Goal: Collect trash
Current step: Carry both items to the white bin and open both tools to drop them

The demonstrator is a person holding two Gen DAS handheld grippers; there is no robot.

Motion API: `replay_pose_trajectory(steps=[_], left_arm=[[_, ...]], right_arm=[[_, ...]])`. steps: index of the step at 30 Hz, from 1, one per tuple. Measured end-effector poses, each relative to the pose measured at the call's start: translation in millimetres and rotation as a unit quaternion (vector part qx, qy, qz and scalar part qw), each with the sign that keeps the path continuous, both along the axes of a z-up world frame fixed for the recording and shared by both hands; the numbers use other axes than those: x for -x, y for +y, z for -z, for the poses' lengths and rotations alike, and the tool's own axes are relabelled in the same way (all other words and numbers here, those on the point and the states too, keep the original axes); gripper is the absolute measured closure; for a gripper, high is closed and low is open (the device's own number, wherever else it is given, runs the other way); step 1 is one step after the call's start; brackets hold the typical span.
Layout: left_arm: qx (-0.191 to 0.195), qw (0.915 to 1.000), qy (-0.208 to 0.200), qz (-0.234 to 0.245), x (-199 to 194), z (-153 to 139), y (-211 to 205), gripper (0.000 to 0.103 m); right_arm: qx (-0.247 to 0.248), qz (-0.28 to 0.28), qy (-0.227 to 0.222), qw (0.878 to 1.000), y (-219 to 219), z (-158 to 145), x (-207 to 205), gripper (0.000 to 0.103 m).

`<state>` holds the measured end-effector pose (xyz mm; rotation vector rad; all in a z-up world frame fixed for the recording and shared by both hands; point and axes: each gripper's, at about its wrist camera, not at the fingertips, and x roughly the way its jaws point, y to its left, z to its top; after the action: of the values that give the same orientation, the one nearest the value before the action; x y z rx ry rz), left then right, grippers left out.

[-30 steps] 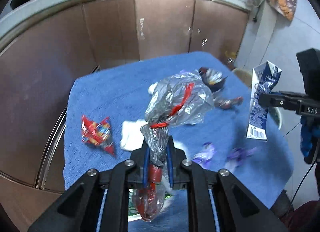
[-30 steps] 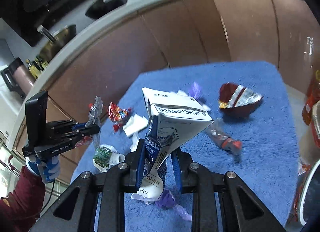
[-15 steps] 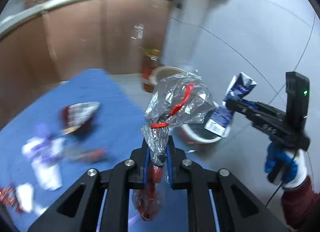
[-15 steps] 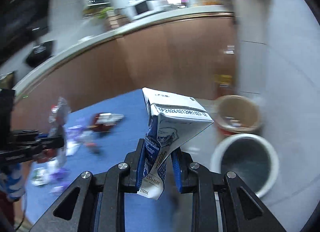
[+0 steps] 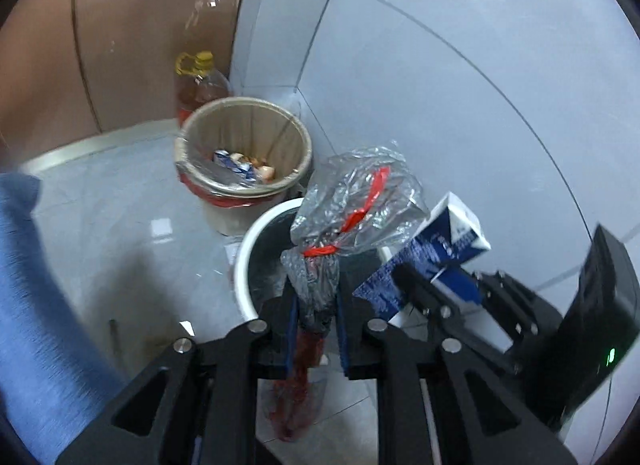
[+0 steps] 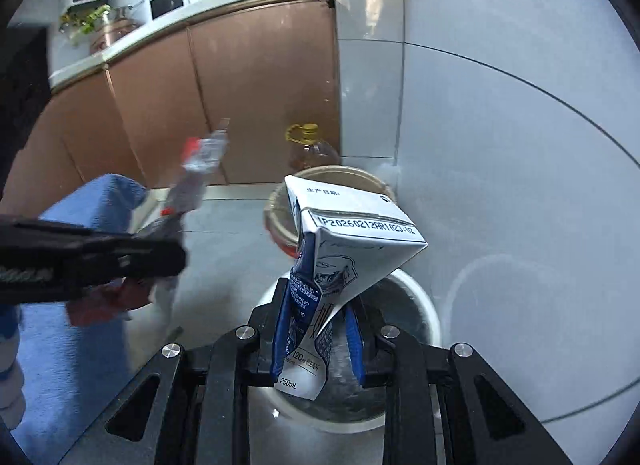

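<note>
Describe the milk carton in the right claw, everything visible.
The carton is a crumpled white and dark-blue paperboard pack, printed with a date code on top and "250mL" near its bottom. It is squashed flat at the lower end, where the right claw pinches it; nothing else touches it. Held upright and tilted, it hangs above the white bin, beside the left claw's plastic bag.

Left tongs [image 5: 316, 319] clamped, right tongs [image 6: 318, 331] clamped, seemingly side by side
</note>
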<state>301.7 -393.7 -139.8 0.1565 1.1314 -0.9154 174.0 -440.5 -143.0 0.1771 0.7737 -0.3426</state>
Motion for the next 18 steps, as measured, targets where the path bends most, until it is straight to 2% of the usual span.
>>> replay_pose_trajectory(steps=[2,3,5,13,18], left_arm=[[0.005,0.9999,0.013,0.002,-7,7,-14,0.080],[0.008,0.9998,0.019,0.003,-10,12,-19,0.077],[0.015,0.9994,0.030,0.004,-17,17,-29,0.064],[0.046,0.9985,0.019,-0.024,-11,-11,-1,0.060],[0.067,0.9953,-0.031,-0.062,6,-50,46,0.060]], right_arm=[[0.002,0.010,0.007,1.000,-8,7,-1,0.075],[0.007,0.019,0.010,1.000,-12,9,-2,0.064],[0.009,0.031,0.010,0.999,-19,14,0,0.049],[0.001,0.044,-0.003,0.999,-12,5,16,0.042],[-0.015,0.035,-0.041,0.998,3,-20,32,0.041]])
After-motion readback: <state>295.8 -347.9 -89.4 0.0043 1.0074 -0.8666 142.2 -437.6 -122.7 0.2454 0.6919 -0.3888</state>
